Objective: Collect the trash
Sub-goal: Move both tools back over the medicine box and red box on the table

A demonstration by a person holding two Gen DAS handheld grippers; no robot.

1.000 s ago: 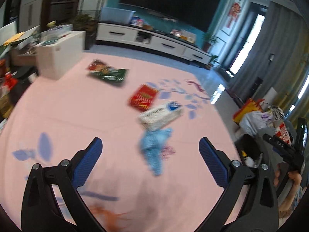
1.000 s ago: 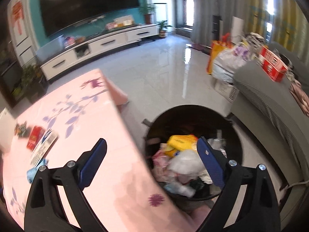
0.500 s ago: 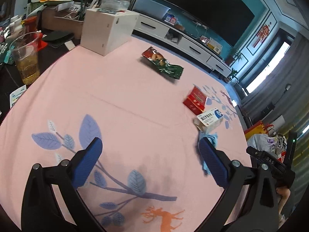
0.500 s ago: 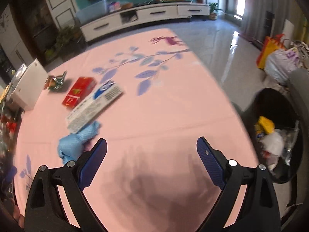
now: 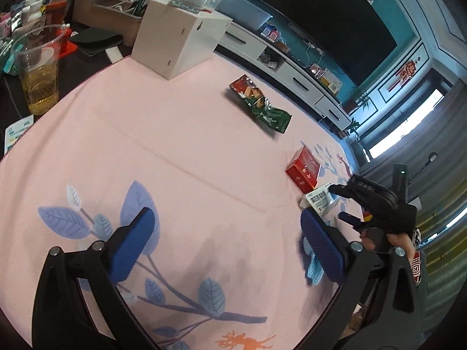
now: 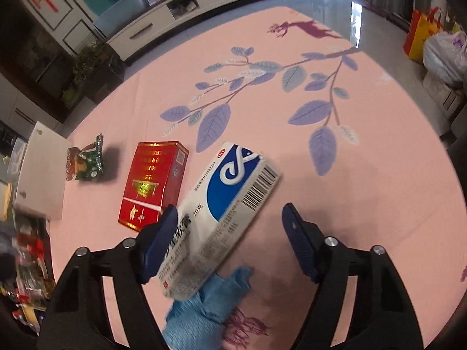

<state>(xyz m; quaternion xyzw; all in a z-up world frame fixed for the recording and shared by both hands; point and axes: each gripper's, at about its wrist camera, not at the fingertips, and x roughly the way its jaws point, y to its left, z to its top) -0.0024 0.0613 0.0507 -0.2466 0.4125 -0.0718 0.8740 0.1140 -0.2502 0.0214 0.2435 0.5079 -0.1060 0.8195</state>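
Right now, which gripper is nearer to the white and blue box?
Right. The right gripper is open around the white and blue box, its left finger beside it. The left gripper hangs open over bare cloth, the box beyond its right finger.

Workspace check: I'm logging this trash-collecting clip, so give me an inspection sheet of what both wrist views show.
Surface: pink tablecloth with leaf print.
Job's things: white-and-blue box, red box, green snack wrapper, crumpled blue wipe.
Clutter: white box; plastic cup of yellow drink.
Grippers: left hand-held gripper open, empty; right hand-held gripper open around the white-and-blue box.
Cables: nothing seen.
Surroundings: TV, white cabinet.
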